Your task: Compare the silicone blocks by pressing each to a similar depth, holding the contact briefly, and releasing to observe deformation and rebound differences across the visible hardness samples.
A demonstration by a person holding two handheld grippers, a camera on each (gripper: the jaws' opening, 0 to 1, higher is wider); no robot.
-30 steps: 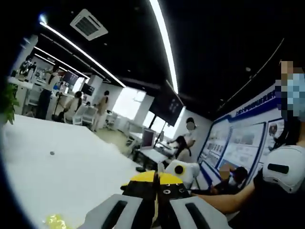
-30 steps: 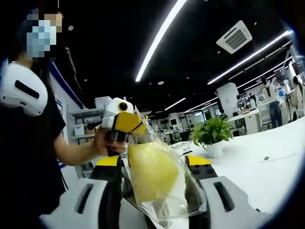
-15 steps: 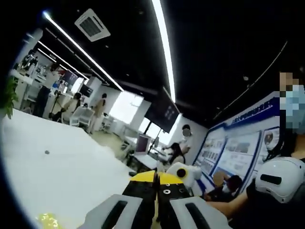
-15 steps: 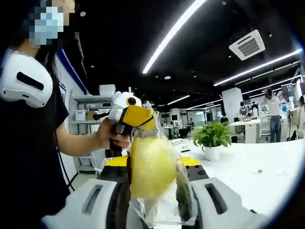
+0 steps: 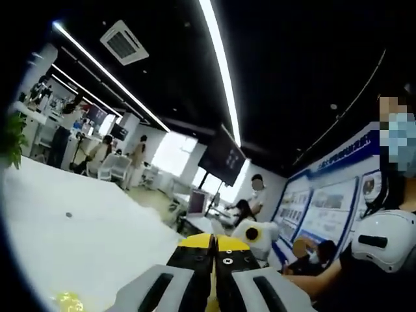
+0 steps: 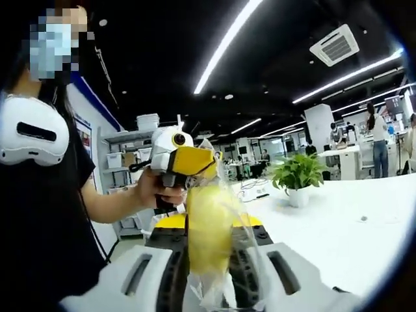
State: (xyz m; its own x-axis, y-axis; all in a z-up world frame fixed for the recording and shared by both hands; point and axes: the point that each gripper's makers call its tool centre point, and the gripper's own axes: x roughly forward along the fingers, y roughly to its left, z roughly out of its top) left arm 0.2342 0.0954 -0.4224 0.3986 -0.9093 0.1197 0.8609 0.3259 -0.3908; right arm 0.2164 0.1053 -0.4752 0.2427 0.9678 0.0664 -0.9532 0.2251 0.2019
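Note:
A yellow silicone block (image 6: 209,224) sits inside a clear plastic bag (image 6: 218,286). My right gripper (image 6: 209,221) is shut on it, and the block looks squeezed tall and narrow between the jaws. My left gripper (image 6: 194,164), held by a hand (image 6: 156,188), comes in from the left and pinches the top of the bag. In the left gripper view the left gripper (image 5: 213,246) has its yellow-tipped jaws pressed together, with a thin yellowish strip between them. Another yellow piece (image 5: 68,301) lies on the white table at the lower left.
A white table (image 5: 84,227) stretches out below both grippers; its surface (image 6: 338,221) also runs to the right. A potted plant (image 6: 298,177) stands on it. The person (image 6: 39,214) holding the grippers stands close by. Several people and desks are far behind.
The right jaws have closed in further, and the yellow block has gone from wide and rounded to narrow. The left gripper stays at the bag's top. Both views shifted slightly.

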